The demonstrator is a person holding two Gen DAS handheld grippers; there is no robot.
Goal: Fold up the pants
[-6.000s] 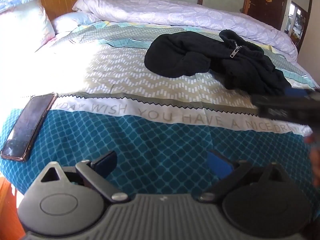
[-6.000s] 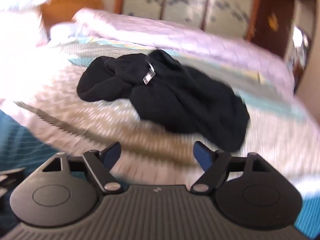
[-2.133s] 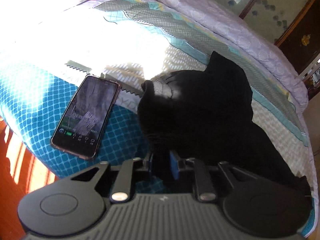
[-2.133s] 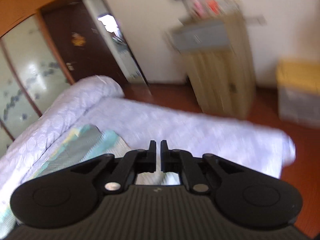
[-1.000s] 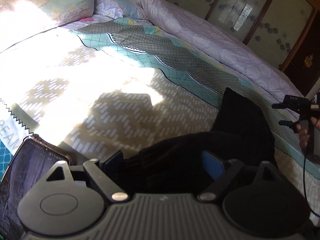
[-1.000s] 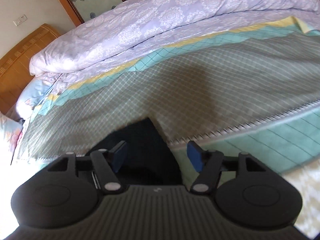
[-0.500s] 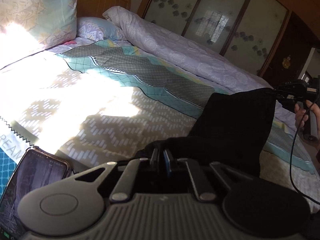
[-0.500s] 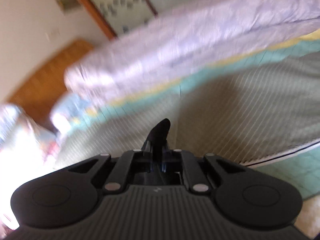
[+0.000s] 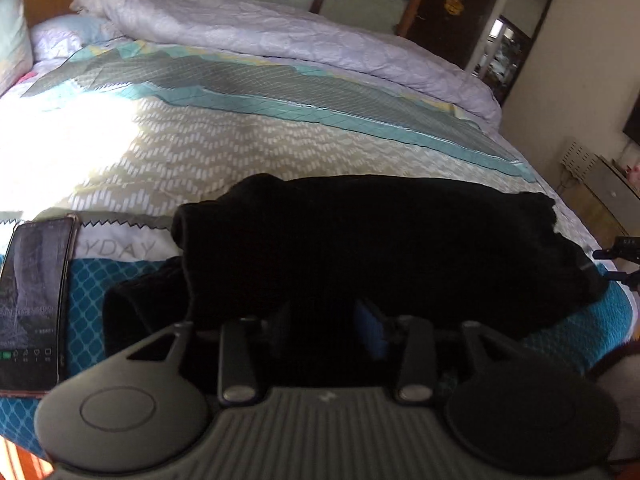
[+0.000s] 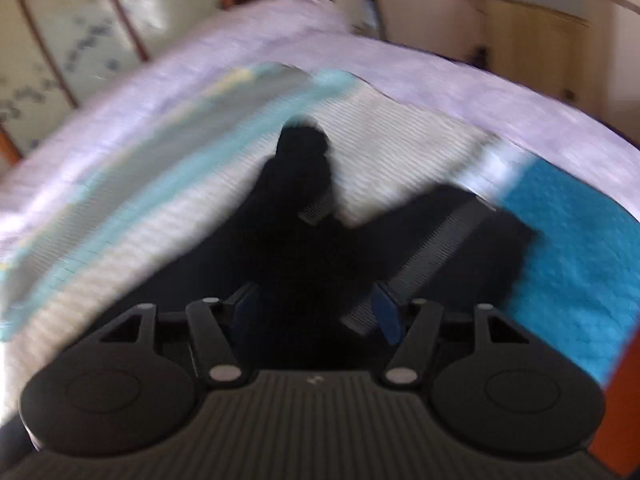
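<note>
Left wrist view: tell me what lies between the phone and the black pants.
Only bedspread: a white lettered band and teal lattice print separate the phone from the black pants. They are apart, not touching, in the left wrist view.

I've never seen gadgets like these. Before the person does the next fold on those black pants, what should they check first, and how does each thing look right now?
1. Black pants spread across the bed: ok, though bunched at the near left corner.
2. Left gripper open over the fabric: ok.
3. Right gripper open: ok, but this view is blurred.
4. Phone clear of the pants: ok, it lies beside them, apart.
5. Legs lined up evenly: cannot tell, the fabric is too dark.
</note>
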